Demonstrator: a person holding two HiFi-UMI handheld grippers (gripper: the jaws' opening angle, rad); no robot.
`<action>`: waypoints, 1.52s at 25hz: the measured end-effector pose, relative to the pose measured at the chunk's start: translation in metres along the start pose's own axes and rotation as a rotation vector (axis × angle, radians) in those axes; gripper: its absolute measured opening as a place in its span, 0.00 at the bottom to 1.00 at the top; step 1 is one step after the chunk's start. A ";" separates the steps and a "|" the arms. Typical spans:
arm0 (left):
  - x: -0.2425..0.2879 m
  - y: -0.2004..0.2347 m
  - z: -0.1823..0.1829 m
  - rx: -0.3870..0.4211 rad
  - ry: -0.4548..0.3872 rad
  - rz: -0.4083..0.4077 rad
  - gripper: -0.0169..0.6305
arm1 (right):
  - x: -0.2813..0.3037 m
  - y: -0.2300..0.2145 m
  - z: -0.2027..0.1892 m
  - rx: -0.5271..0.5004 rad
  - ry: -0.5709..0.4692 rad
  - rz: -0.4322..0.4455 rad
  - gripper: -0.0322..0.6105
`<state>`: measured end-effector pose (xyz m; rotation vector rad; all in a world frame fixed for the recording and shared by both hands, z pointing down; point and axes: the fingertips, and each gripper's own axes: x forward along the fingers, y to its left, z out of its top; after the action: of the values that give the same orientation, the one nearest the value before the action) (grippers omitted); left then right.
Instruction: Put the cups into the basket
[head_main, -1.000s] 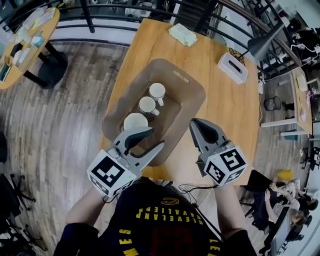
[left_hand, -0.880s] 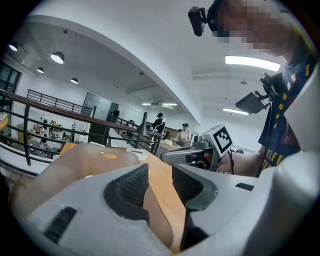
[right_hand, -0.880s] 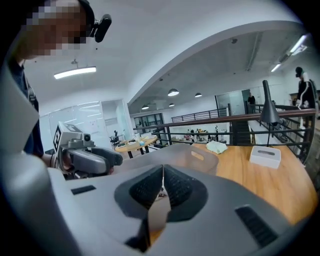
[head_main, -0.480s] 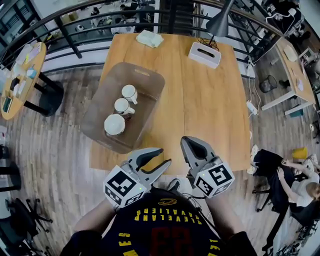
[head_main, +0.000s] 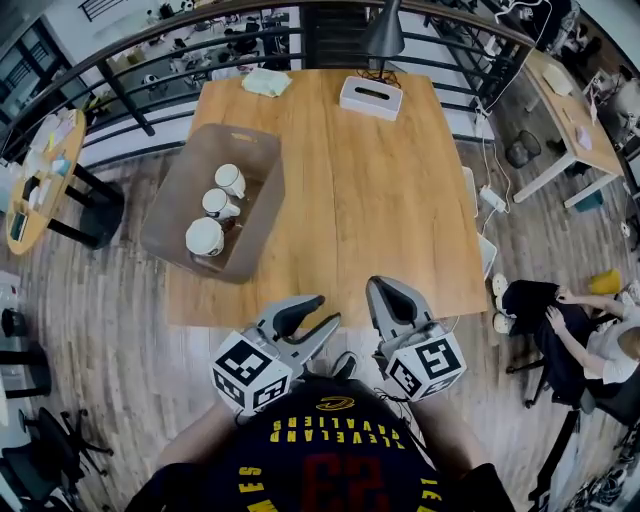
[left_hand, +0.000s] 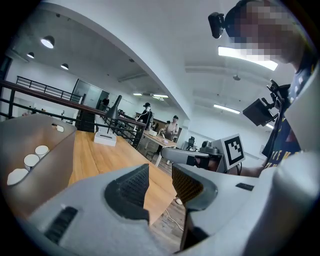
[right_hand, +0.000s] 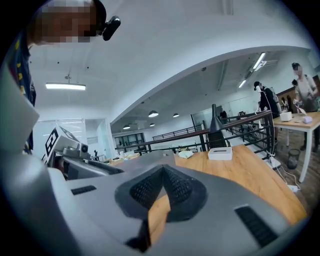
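Left hand-held gripper (head_main: 325, 312) has its jaws partly apart with nothing between them; right hand-held gripper (head_main: 380, 290) has its jaws pressed together, empty, and both are by the near edge of the light wooden tabletop (head_main: 370, 200). Three white handled cups (head_main: 217, 203) sit in a row inside the translucent brown plastic basket (head_main: 165, 215) at the tabletop's left side, well apart from both.

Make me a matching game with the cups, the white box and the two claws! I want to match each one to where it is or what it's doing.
Things:
1. cups
2. white tissue box
3. left claw
4. right claw

Places or states:
A. shut tight, holding nothing
B. inside the basket
C. at the far edge of the table
D. open, with nothing in it

Right pairs: 1-B, 2-C, 3-D, 4-A
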<state>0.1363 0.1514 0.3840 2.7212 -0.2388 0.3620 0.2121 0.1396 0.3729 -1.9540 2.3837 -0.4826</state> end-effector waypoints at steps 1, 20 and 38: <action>0.001 -0.008 -0.003 -0.004 -0.002 0.001 0.25 | -0.009 -0.001 0.000 0.000 -0.004 -0.003 0.07; 0.017 -0.068 -0.031 -0.027 0.002 -0.021 0.25 | -0.077 -0.009 -0.014 -0.014 -0.001 -0.058 0.07; 0.034 -0.079 -0.035 -0.031 0.012 -0.043 0.25 | -0.090 -0.018 -0.017 -0.019 0.006 -0.063 0.07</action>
<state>0.1778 0.2329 0.3970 2.6885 -0.1806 0.3590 0.2453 0.2263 0.3774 -2.0437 2.3452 -0.4698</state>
